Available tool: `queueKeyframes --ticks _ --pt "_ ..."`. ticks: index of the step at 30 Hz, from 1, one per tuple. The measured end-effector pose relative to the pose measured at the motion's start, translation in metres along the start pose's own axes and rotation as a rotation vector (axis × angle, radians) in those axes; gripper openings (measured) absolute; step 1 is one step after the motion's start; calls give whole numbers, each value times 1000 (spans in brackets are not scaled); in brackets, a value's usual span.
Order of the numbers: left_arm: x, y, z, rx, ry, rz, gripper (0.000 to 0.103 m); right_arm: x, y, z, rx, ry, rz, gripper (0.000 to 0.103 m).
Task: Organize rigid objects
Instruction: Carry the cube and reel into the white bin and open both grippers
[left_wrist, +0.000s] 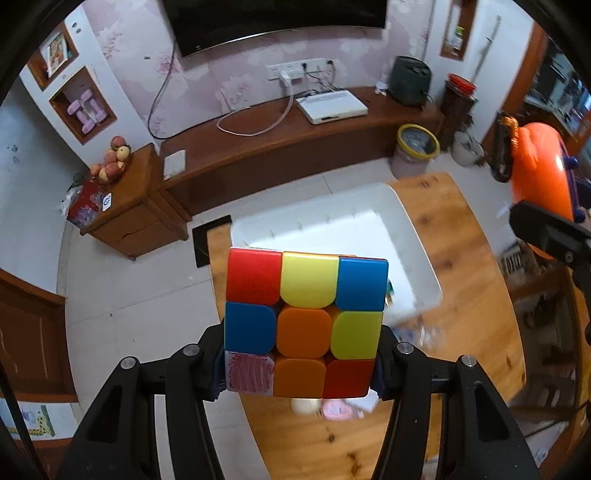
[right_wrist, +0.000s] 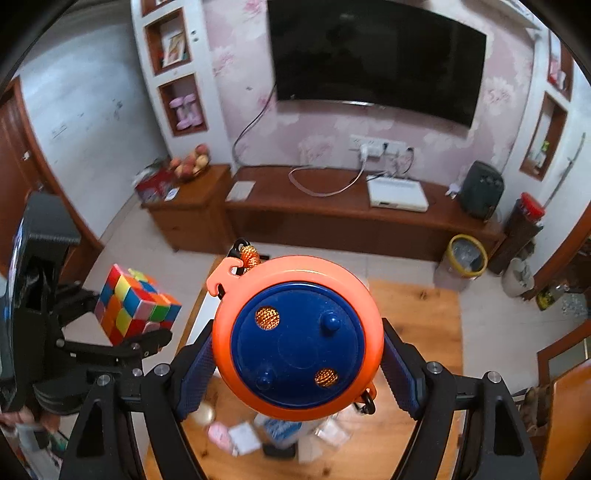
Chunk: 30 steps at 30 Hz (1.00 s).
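Observation:
My left gripper (left_wrist: 301, 363) is shut on a multicoloured puzzle cube (left_wrist: 304, 323) and holds it in the air above the wooden table (left_wrist: 461, 236). The cube (right_wrist: 136, 308) and the left gripper (right_wrist: 122, 332) also show at the left of the right wrist view. My right gripper (right_wrist: 297, 363) is shut on a round orange reel with a blue centre (right_wrist: 297, 338), held above the table (right_wrist: 417, 314). The reel (left_wrist: 541, 170) shows at the right of the left wrist view. A white bin (left_wrist: 406, 236) sits on the table below the cube.
Small items lie on the table under the grippers: a pink object (right_wrist: 221, 435), a cream ball (right_wrist: 203, 413), white cards and packets (right_wrist: 280, 428). Beyond the table stand a TV bench (right_wrist: 332, 218), a side cabinet with fruit (right_wrist: 192, 199) and a yellow-rimmed waste bin (right_wrist: 465, 254).

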<state>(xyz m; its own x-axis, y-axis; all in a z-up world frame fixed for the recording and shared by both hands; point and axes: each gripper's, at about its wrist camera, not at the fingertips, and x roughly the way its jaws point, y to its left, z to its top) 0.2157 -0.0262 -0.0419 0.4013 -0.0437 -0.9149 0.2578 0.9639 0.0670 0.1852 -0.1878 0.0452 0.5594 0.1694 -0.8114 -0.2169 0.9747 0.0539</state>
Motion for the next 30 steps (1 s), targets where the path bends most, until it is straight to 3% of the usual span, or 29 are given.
queueKeyframes --ticks 7,16,21,30 --pt "83 25 38 -85 72 36 61 77 -16 25 57 84 -79 81" --pt "184 13 40 -77 201 31 61 212 -22 -23 103 316 -122 81" --pt "216 -3 35 -39 256 24 61 257 -21 -49 99 391 -147 81" --pt "246 -16 34 9 280 22 61 302 -18 -61 68 442 -177 81"
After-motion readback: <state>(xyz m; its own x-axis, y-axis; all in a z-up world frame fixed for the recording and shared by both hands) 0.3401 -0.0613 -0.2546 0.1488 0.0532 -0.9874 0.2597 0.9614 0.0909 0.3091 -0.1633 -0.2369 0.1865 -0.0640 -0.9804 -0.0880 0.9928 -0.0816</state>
